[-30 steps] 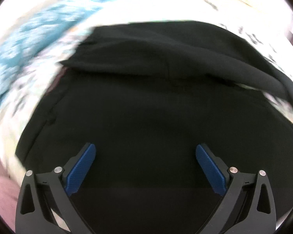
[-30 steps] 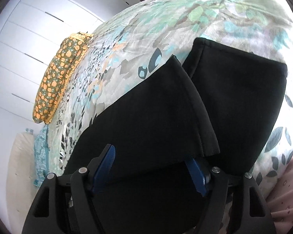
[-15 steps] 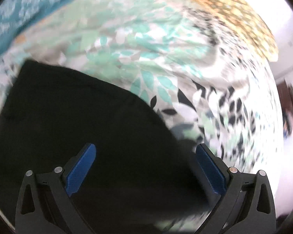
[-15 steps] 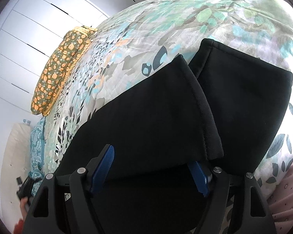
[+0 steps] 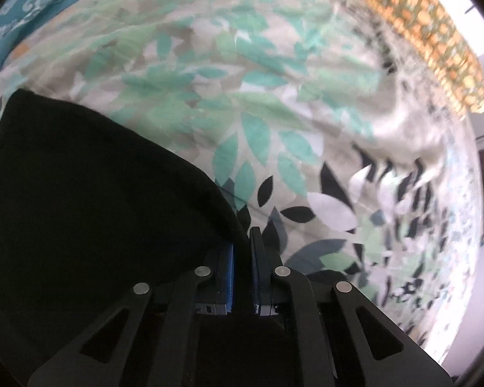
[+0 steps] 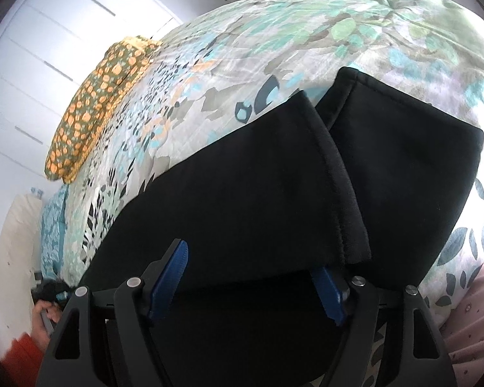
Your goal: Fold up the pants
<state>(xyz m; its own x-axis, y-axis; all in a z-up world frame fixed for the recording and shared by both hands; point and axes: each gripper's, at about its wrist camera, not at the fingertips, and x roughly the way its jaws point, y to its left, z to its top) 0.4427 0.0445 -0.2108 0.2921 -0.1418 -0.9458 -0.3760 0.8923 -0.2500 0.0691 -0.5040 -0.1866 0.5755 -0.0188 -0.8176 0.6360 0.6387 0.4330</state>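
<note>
Left gripper (image 5: 241, 248) has swung to the pants' (image 5: 90, 193) edge beside the bedspread (image 5: 274, 96), clamping it

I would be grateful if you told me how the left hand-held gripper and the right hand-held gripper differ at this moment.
The left hand-held gripper has just closed, its jaws pinching the edge of the black pants; the right hand-held gripper stands much wider, and its jaws have just been closing too. The left sits at the pants' edge beside bare floral bedspread; the right sits over the folded layers. Both have blue pads.
</note>
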